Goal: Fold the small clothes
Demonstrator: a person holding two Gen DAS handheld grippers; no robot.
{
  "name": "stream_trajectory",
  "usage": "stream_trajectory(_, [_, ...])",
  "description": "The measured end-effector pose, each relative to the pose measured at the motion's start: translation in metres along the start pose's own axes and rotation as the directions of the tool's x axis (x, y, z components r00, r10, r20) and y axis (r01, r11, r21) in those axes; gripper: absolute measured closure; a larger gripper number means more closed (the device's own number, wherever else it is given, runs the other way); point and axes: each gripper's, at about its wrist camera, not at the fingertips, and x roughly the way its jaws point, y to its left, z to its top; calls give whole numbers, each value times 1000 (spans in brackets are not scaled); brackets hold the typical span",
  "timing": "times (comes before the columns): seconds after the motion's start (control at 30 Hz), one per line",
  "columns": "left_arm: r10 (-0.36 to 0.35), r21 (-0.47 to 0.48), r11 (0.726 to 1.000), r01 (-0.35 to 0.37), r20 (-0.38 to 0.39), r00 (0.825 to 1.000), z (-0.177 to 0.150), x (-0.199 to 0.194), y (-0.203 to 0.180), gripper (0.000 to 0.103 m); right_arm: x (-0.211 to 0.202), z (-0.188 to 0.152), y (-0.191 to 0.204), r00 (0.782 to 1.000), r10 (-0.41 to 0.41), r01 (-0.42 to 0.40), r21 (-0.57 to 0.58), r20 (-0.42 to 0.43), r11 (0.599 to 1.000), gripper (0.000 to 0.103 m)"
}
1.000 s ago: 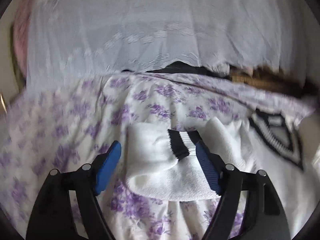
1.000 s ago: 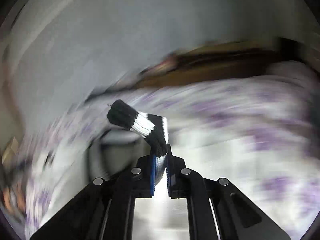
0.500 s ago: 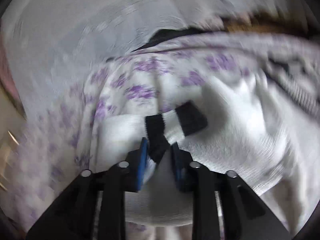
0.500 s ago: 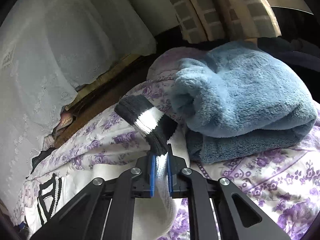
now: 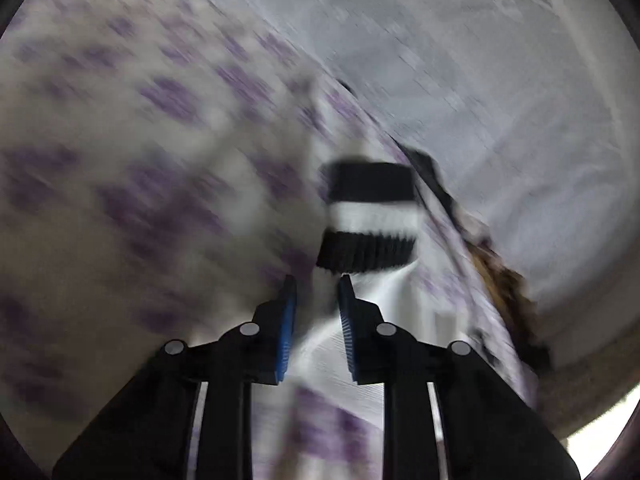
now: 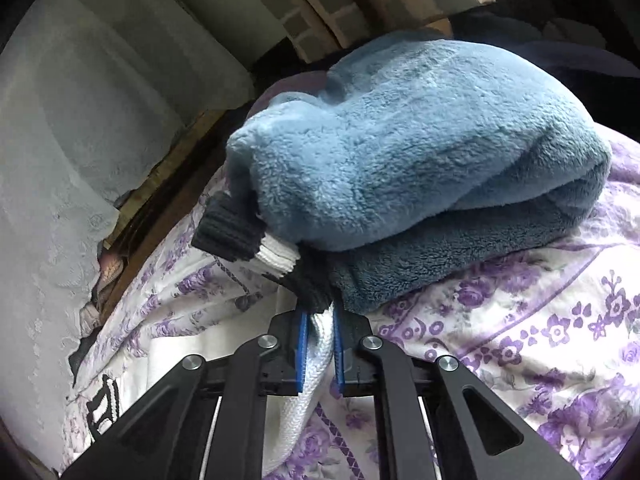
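Both tongs pinch a white sock with a black-and-white striped cuff: the left gripper (image 5: 316, 292) has its blue pads pressed on white knit just behind one cuff (image 5: 370, 216), and the right gripper (image 6: 319, 312) is clamped on the sock (image 6: 316, 344) right where its cuff (image 6: 248, 236) juts ahead against a blue fleece blanket (image 6: 420, 152). Judging by this, pairing or folding is under way, not finished; nothing lies folded on the floral sheet (image 6: 520, 320). Each gripper points forward and somewhat downward; the left view is blurred.

White sock (image 6: 316, 344) with black-striped cuff, purple-flowered sheet (image 6: 520, 320), blue fleece blanket (image 6: 420, 140)
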Motion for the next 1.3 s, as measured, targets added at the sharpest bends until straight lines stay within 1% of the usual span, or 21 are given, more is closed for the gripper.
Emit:
stream_trajectory(0.17, [128,-101,988,-117,112,985,12,-29,31,82,-35,-3,16,988,-10,18,-48,157,999,87])
stream_trajectory(0.2, [103,-126,988,-87,125,987,11,-34,33,81,-40,-5,23,984,5,7,-66,179,998,87])
stream_trajectory(0.23, [51,-116,993,-38,113,992,13,-35,30,72,-46,-8,36,980,47,-26,-113,193,993,87])
stream_trajectory(0.27, [0,-76,997,6,76,997,14,-29,20,45,-47,-10,47,979,87,-59,-150,184,987,87])
stream_trajectory(0.33, [-11,-44,999,12,17,1000,14,-11,7,16,-45,-18,69,979,160,-132,-214,123,968,84])
stream_trajectory(0.5, [-100,-59,993,98,-36,994,12,10,4,16,-15,-37,99,957,278,-289,-268,-78,919,81])
stream_trajectory(0.57, [-118,-61,991,116,-34,992,16,15,1,16,-2,-45,113,952,270,-303,-312,-145,900,79])
stream_trajectory(0.6, [-106,-44,994,104,-42,993,17,20,-2,17,11,-50,121,957,212,-271,-348,-198,897,78])
stream_trajectory(0.63, [-80,-18,997,79,-44,996,18,24,-5,26,16,-54,122,965,162,-228,-353,-206,907,78])
stream_trajectory(0.67, [-41,13,999,42,-49,998,17,29,-8,49,28,-50,109,972,99,-161,-299,-213,941,78])
stream_trajectory(0.7, [-26,26,999,28,-58,998,11,29,-6,61,33,-44,92,974,78,-125,-220,-213,968,79])
stream_trajectory(0.73, [-19,27,999,21,-70,997,10,32,-4,85,33,-40,77,974,79,-116,-165,-212,979,92])
stream_trajectory(0.77, [-33,6,999,34,-72,997,11,32,1,91,31,-33,66,974,92,-120,-129,-209,984,97])
stream_trajectory(0.8, [-41,-13,999,41,-55,998,11,25,5,91,24,-27,59,978,98,-120,-115,-185,986,98])
stream_trajectory(0.87, [-18,-23,1000,19,28,999,18,3,12,91,-3,-9,46,1000,0,-3,-135,-21,991,95])
stream_trajectory(0.9, [0,-20,1000,2,80,997,22,-12,15,91,-7,-3,40,999,-29,31,-127,14,991,96])
stream_trajectory(1.0, [20,-33,999,-18,54,998,23,-23,27,87,-14,4,18,997,-64,66,-35,41,997,96])
stream_trajectory(1.13, [169,-80,984,-161,108,980,19,-39,35,41,-41,-6,66,988,-31,64,-214,153,975,91])
stream_trajectory(1.17, [173,-82,983,-162,143,975,20,-49,34,35,-42,-9,74,987,-27,65,-242,158,968,87])
stream_trajectory(1.23, [203,-53,979,-197,210,956,19,-66,28,33,-21,-13,73,993,-84,104,-262,86,960,55])
stream_trajectory(1.3, [233,11,970,-243,243,941,18,-76,19,33,16,-12,31,985,-143,130,-132,-93,983,60])
